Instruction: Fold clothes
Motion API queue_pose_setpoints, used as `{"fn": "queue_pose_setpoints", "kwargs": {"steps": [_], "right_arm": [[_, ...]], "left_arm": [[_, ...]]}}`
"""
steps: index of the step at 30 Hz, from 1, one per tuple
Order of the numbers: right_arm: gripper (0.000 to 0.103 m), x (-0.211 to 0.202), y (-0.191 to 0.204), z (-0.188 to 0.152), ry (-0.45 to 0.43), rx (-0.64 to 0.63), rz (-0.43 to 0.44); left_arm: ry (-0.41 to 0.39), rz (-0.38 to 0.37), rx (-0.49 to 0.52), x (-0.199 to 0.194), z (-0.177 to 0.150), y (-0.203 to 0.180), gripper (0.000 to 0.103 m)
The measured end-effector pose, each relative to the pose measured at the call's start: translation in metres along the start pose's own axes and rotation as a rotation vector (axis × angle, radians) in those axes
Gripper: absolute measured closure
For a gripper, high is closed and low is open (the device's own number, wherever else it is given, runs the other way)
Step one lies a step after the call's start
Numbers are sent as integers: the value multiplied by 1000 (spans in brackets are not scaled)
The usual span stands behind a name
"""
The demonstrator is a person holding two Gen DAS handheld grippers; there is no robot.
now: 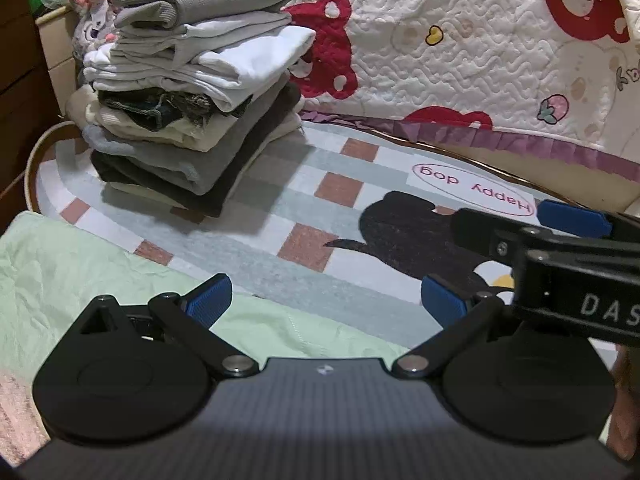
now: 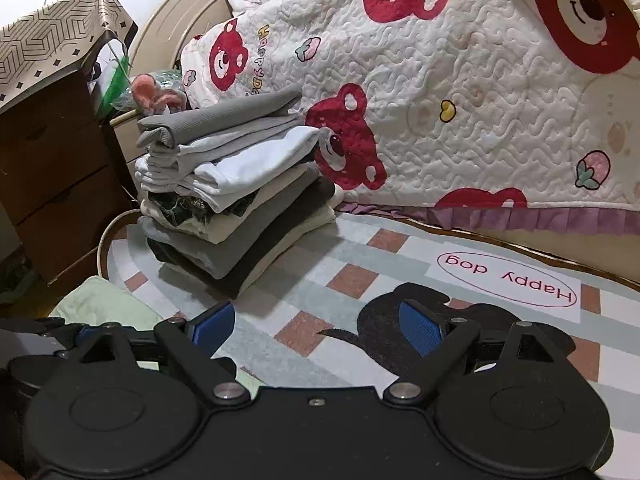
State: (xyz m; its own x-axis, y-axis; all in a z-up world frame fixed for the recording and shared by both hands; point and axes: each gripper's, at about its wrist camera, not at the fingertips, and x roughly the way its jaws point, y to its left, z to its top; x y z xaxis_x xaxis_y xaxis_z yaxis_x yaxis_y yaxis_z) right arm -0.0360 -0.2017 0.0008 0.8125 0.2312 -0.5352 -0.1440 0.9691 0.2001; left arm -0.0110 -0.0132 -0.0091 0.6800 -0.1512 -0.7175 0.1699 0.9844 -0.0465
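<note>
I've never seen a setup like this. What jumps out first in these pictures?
First, the tall stack of folded grey, white and dark clothes standing on the checked rug with the black dog print, at its far left. Behind it hangs a white quilted blanket with big red bears. Close in front, the left gripper and right gripper are both open and empty, near a pale green cloth.

Left hand-held gripper and right hand-held gripper side by side, tilted downward, both jaws wide apart, empty.
</note>
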Motion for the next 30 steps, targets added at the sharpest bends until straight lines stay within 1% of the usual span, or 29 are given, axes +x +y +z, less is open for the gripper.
{"fn": "queue_pose_setpoints", "kwargs": {"steps": [10, 15, 30], "right_arm": [[11, 0, -3, -3, 6, 24, -2], [11, 0, -2, -3, 7, 25, -7], [11, -2, 0, -4, -1, 29, 7]], "left_arm": [[6, 42, 3, 3, 0, -1, 0], [-7, 48, 13, 2, 0, -3, 0], [-6, 57, 22, 1, 1, -3, 0]]}}
